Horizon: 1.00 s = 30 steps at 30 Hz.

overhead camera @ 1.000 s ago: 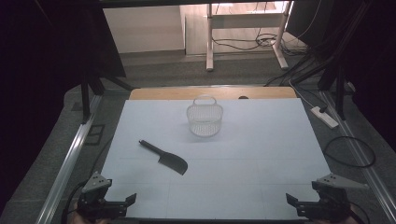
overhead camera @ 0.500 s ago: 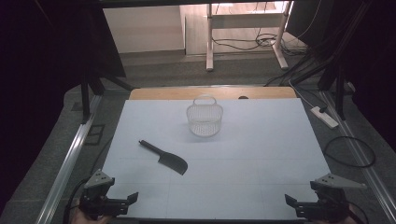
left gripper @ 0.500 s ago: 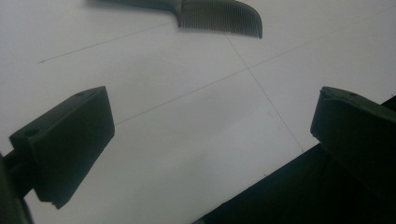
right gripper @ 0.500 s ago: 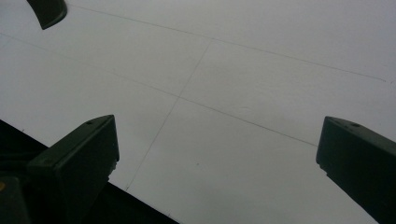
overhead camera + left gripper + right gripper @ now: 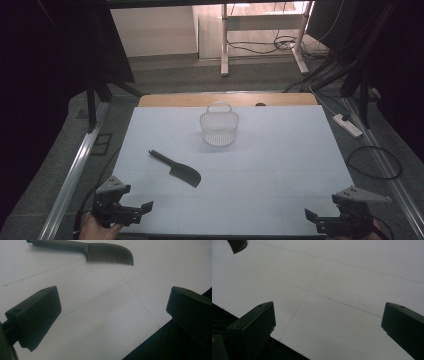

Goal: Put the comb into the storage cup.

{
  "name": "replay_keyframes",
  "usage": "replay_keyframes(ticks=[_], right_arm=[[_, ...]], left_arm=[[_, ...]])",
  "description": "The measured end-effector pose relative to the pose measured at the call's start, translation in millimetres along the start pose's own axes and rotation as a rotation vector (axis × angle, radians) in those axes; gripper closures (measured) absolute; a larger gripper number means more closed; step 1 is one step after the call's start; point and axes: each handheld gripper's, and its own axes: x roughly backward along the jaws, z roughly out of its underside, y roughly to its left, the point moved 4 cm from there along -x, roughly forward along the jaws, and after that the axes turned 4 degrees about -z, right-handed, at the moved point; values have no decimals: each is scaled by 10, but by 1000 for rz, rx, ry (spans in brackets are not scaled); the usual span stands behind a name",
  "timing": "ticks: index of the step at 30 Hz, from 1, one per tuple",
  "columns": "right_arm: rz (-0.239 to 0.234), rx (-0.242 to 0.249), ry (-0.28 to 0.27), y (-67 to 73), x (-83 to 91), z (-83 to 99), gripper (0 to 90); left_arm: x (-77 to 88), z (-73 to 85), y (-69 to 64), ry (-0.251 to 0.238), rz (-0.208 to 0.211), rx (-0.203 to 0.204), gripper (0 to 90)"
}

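Black plastic jaws of the left gripper [image 5: 131,212] are seen at the near left corner of the table [image 5: 280,150], spread wide with nothing between them; a hand [image 5: 95,227] is glimpsed beneath the gripper at the bottom edge of the high view. At the near right corner the right gripper [image 5: 320,222] is held likewise, its jaws set wide apart and empty, over the white sheet close to its near edge. Beyond the left gripper, near it but clear of it, a comb [image 5: 176,168] is laid flat on the sheet, left of centre. It is noted as dark, almost black, in one piece: a slim straight handle pointing away to the far left and a broader curved head toward the near right. In the left gripper view the comb [image 5: 100,252] is shown with fine, close-set teeth along its straight lower edge and a rounded back. Farther off, past the middle of the table and well apart from the comb, a white openwork basket [image 5: 219,127] is stood upright, its handle raised.
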Motion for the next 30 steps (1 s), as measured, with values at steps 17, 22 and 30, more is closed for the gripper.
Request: replay_keyframes(ticks=[17, 22, 30], right_arm=[[0, 10, 3, 8, -5, 0, 0], [0, 14, 5, 13, -7, 1, 0], [-1, 23, 11, 19, -15, 1, 3]], left_arm=[[-178, -313, 40, 22, 16, -28, 0], [-230, -378, 38, 25, 17, -37, 0], [-334, -453, 76, 50, 24, -34, 0]])
